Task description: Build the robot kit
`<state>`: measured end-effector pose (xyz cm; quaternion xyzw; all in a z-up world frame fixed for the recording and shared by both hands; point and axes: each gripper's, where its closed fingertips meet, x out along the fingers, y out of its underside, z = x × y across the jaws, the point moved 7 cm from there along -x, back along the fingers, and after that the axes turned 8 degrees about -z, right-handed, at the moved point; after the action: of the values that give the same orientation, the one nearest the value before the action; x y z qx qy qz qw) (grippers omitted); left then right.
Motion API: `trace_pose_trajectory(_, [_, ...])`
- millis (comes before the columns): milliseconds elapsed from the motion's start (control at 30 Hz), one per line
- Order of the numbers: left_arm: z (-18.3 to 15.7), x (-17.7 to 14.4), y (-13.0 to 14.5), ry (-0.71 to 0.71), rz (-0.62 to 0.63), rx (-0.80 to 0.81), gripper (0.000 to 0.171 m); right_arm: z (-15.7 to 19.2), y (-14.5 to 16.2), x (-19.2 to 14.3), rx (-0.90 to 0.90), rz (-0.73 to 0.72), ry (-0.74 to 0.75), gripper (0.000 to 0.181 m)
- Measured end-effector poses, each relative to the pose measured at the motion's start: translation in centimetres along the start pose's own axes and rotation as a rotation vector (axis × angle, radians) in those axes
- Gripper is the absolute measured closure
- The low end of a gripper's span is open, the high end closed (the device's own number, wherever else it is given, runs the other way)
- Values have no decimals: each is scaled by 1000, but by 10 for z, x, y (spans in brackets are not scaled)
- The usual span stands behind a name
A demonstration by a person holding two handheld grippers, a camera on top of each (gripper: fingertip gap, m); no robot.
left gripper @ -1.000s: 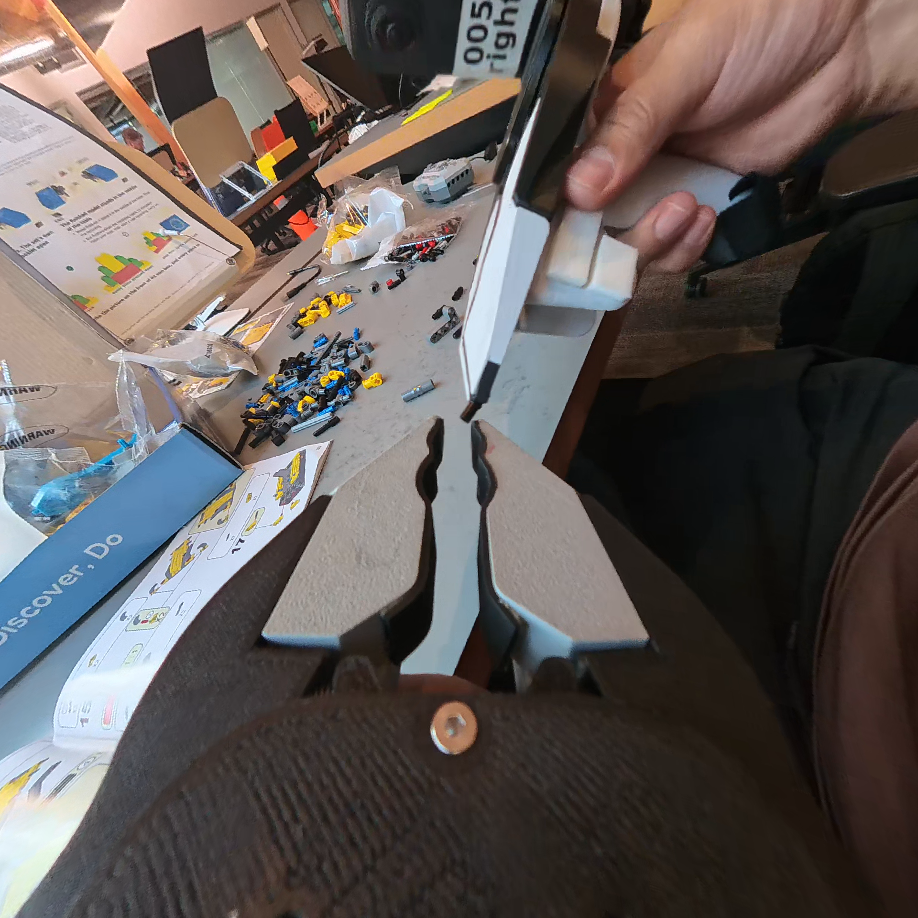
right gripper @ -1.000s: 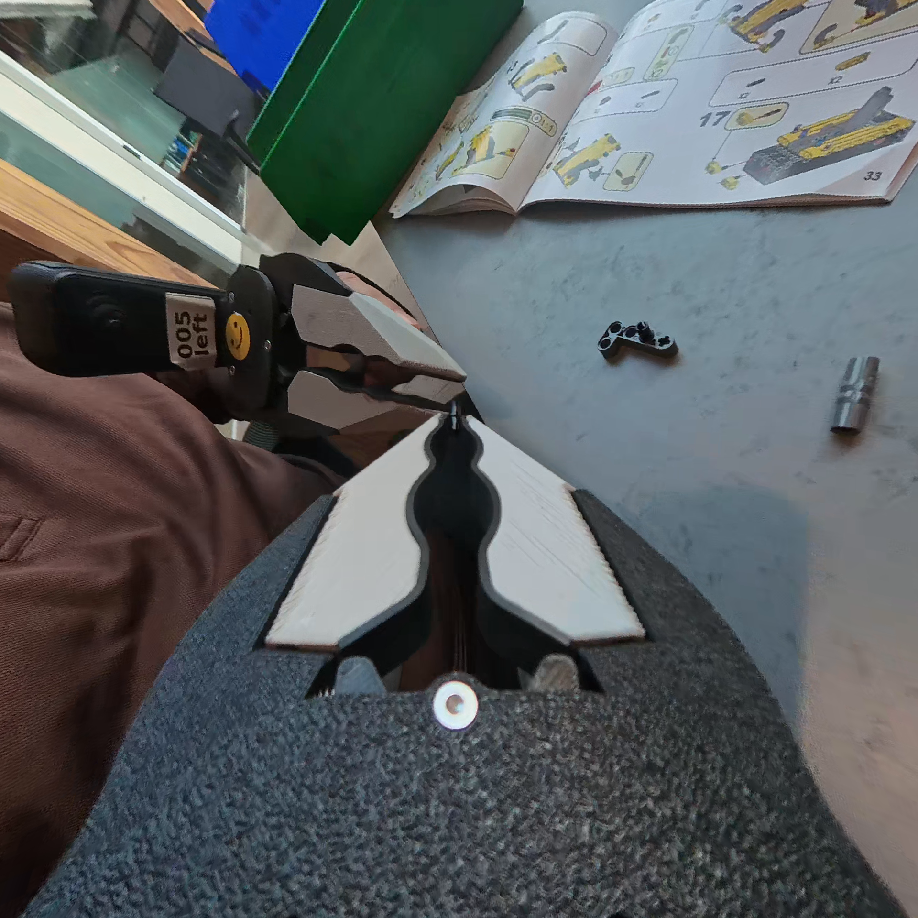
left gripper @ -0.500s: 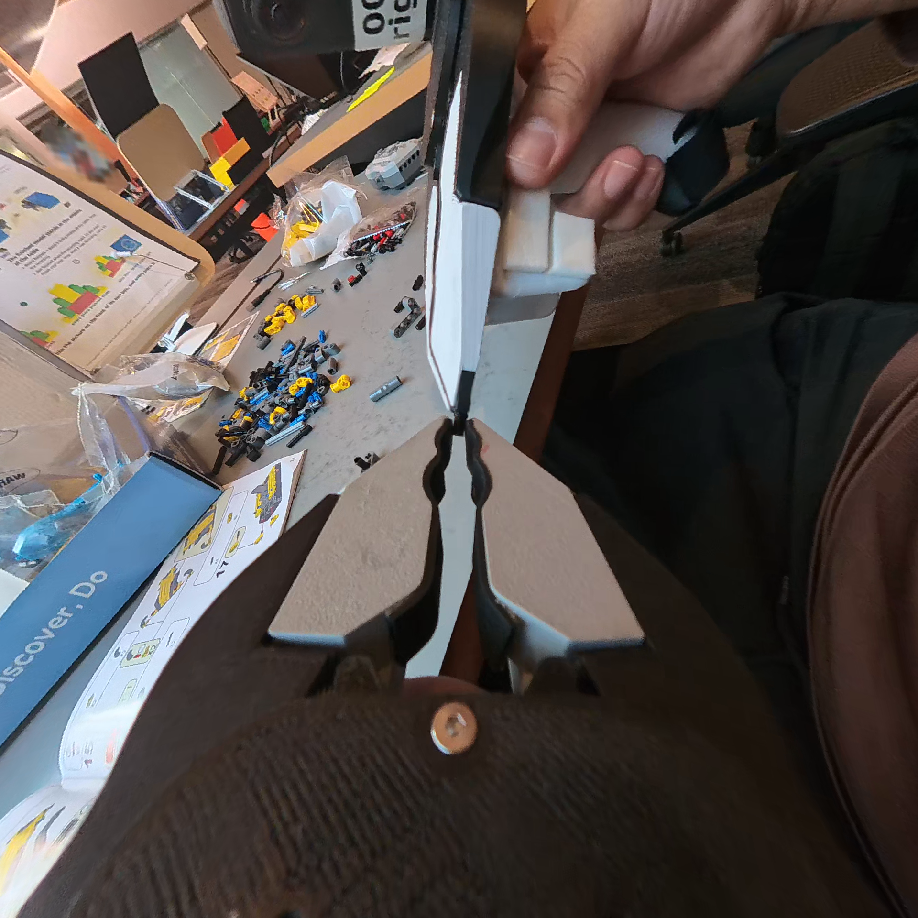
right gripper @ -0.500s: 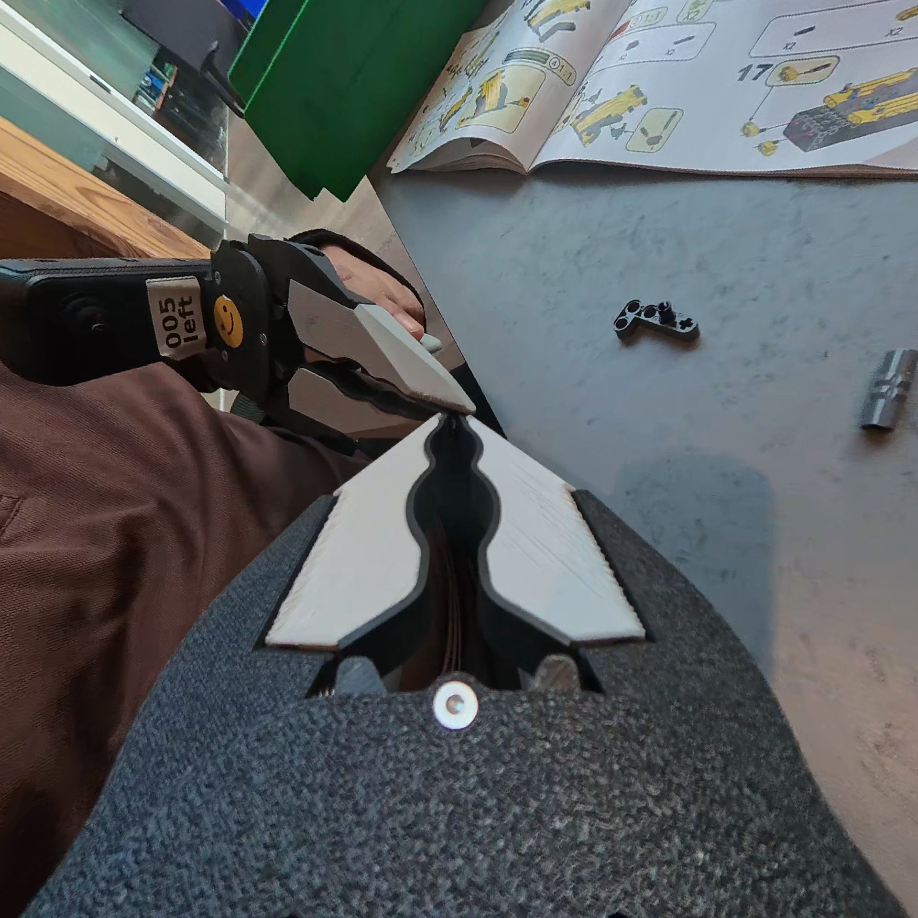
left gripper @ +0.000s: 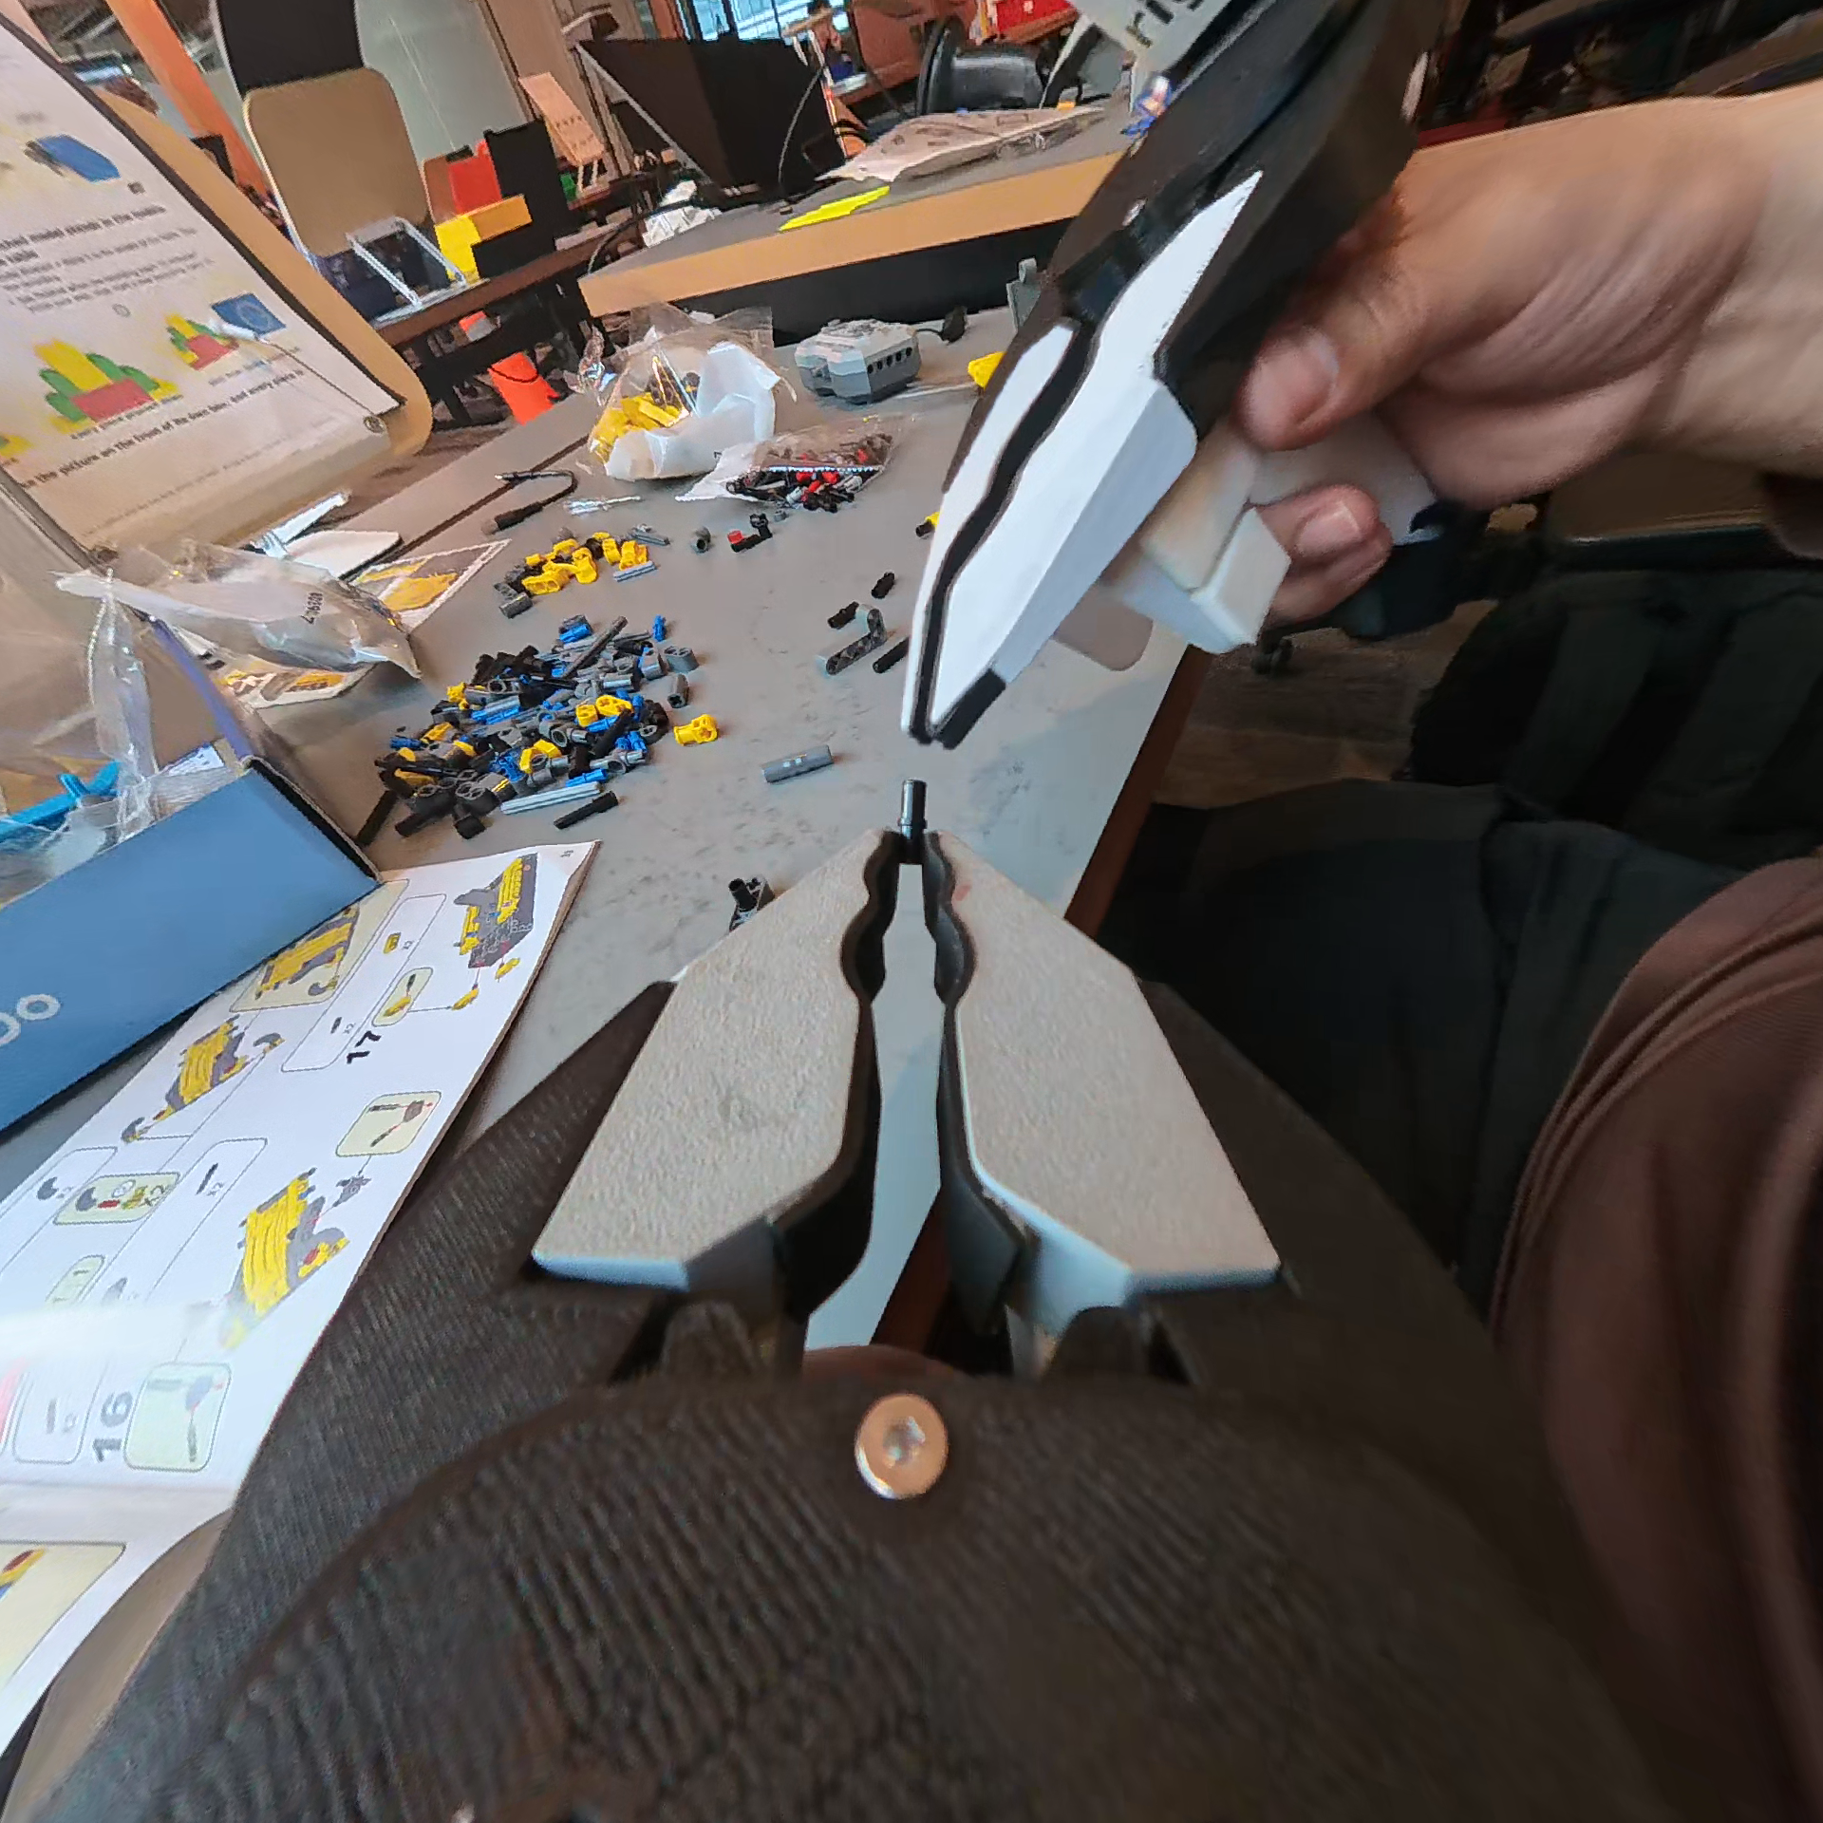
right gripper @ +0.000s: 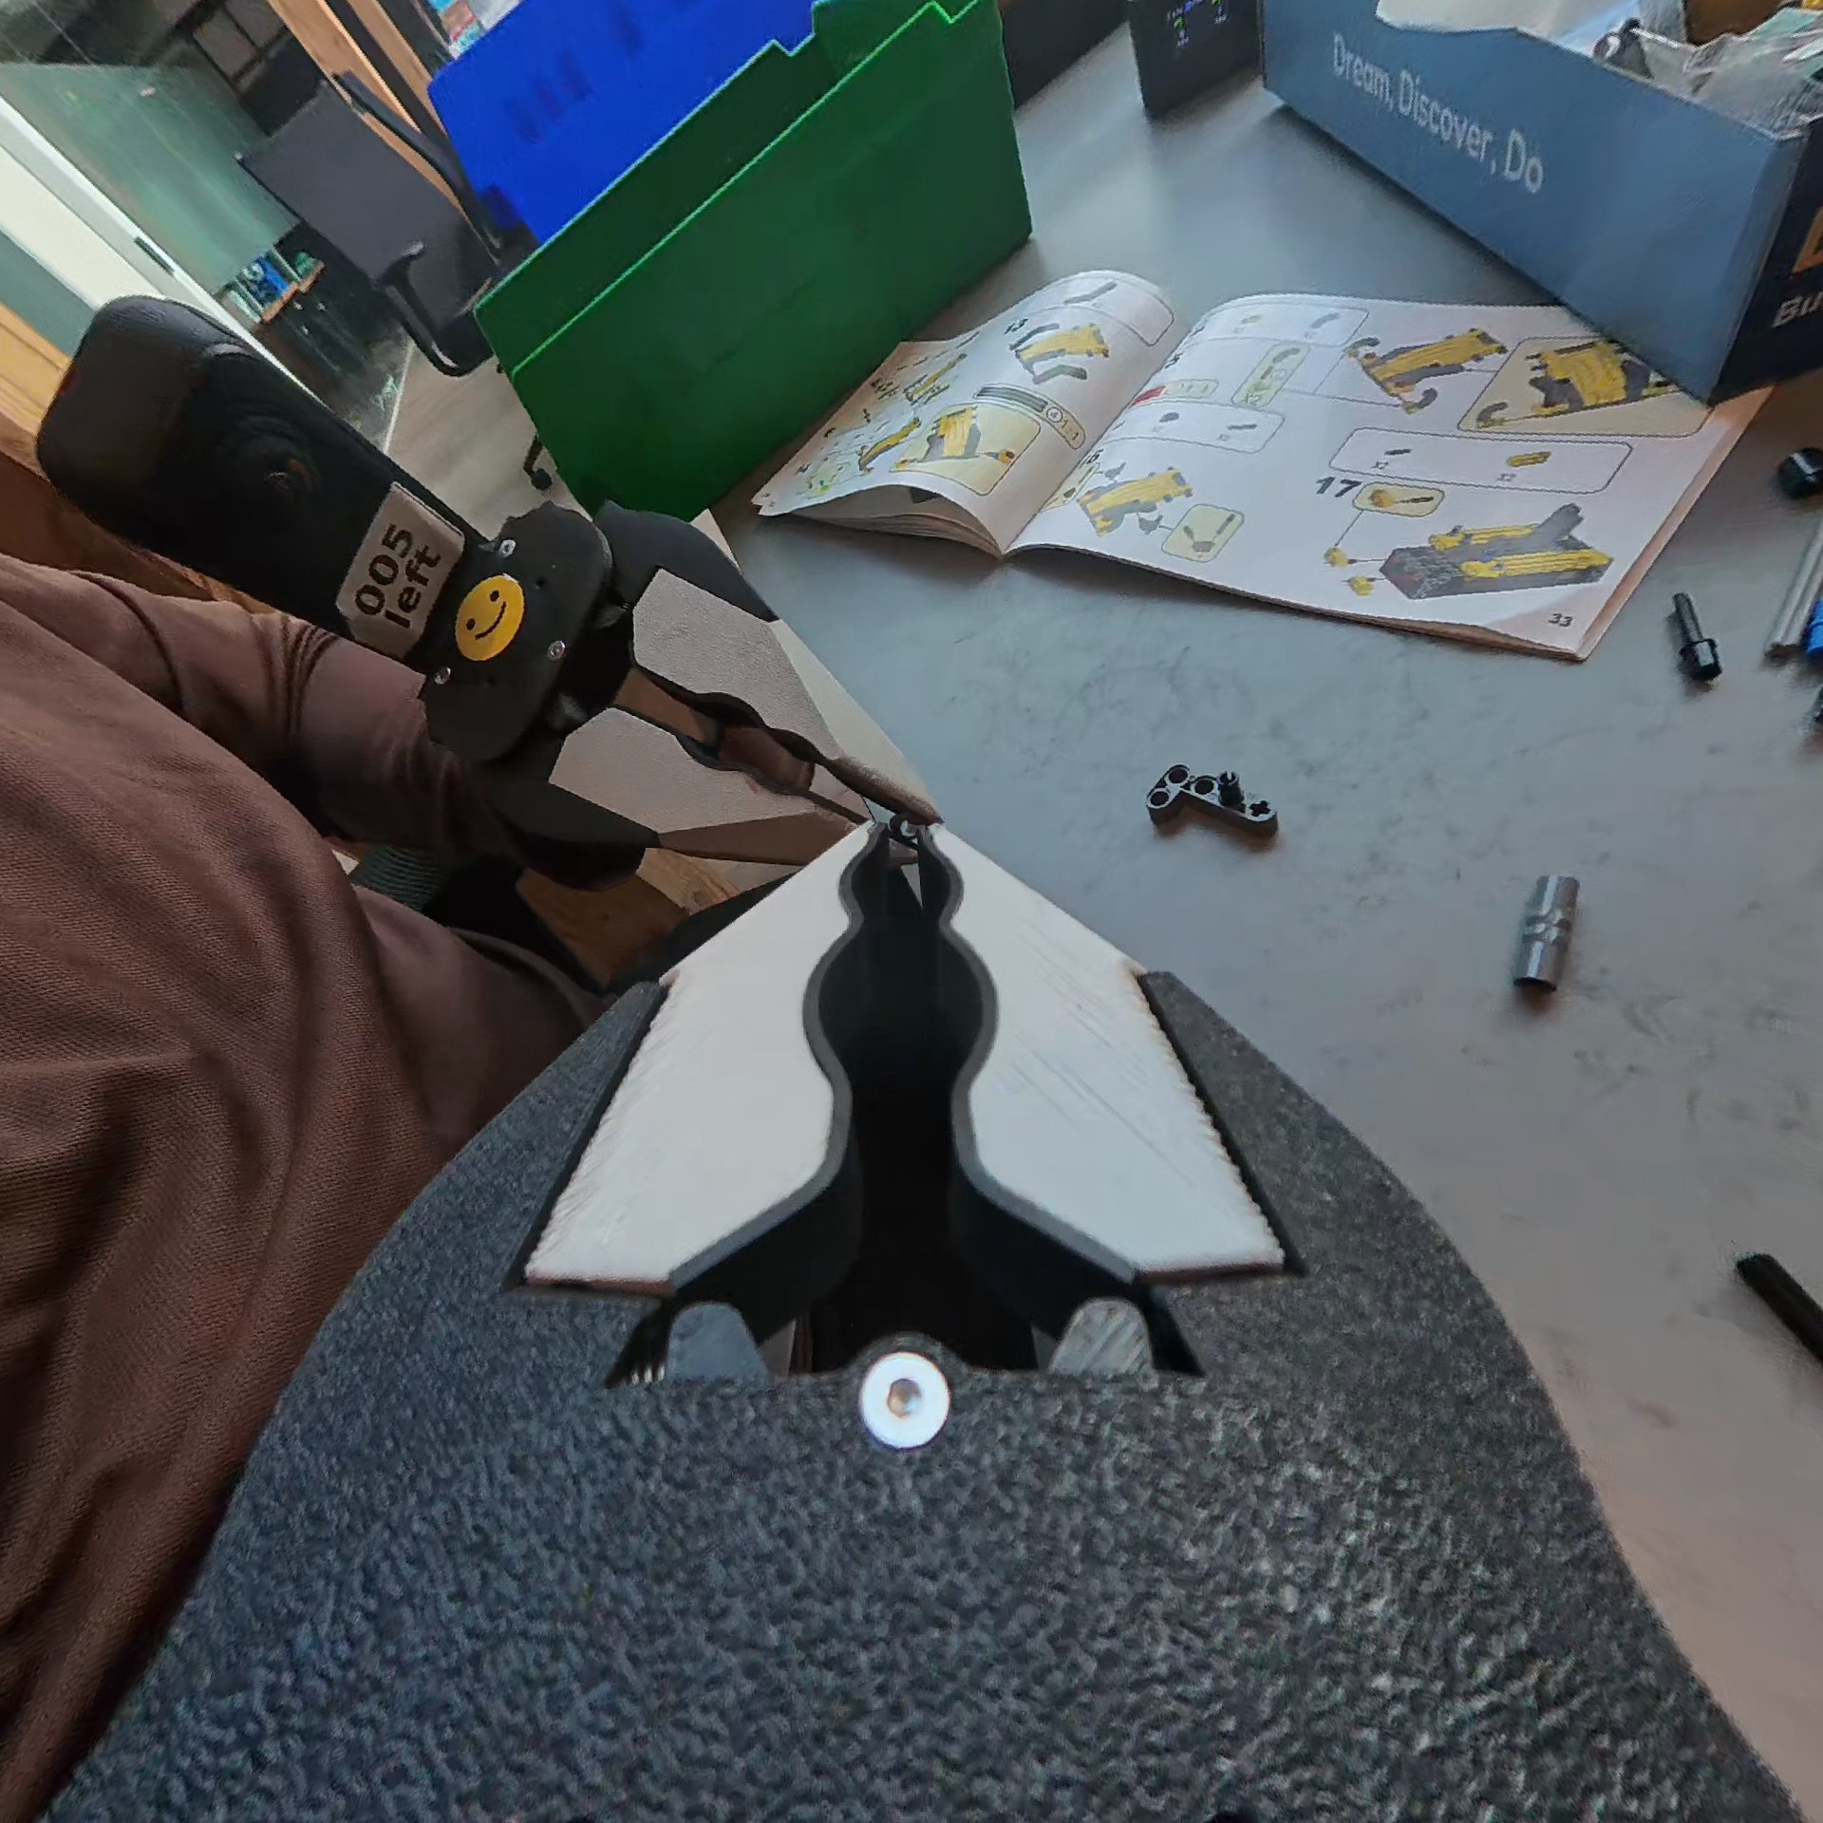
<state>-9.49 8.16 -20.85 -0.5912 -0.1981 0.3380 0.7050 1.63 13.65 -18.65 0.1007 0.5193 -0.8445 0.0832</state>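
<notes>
Centre frame, the left hand-held gripper [left gripper: 912,838] is clamped on a small black pin [left gripper: 911,801], while the right hand-held gripper [left gripper: 932,735], tips together and empty, hangs just above it over the grey surface [left gripper: 730,819]

Parts pile [left gripper: 533,730] lies behind booklet [left gripper: 296,1085] on table [left gripper: 1036,789].

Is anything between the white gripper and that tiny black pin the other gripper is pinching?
No. Only open air separates the right gripper from the black pin pinched in the left gripper.
</notes>
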Motion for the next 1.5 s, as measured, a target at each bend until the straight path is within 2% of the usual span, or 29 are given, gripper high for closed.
trace_pose_trajectory(267, [-5,0,-1,13,-11,27,170,3,5,7,-13,29,-5,177])
trace_pose_trajectory(500, [-4,2,3,13,2,-32,170,2,8,8,-71,36,29,177])
trace_pose_trajectory(667, [2,2,10,-15,66,-40,170,-10,7,2,-125,41,108,177])
trace_pose_trajectory(833, [21,3,8,-2,134,-190,143,-21,-7,-4,-222,98,182,178])
trace_pose_trajectory(967, [40,13,12,23,240,-301,139,-30,-18,6,-354,194,207,178])
trace_pose_trajectory(1067, [51,19,14,34,331,-240,140,-35,-24,20,-423,280,179,178])
trace_pose_trajectory(1133, [58,25,15,28,346,-181,140,-41,-26,28,-473,350,180,178])
trace_pose_trajectory(1267, [57,34,23,130,404,-90,139,-45,-28,37,-531,447,155,178])
trace_pose_trajectory(1500, [58,40,32,219,471,-106,147,-45,-25,49,-580,527,126,178])
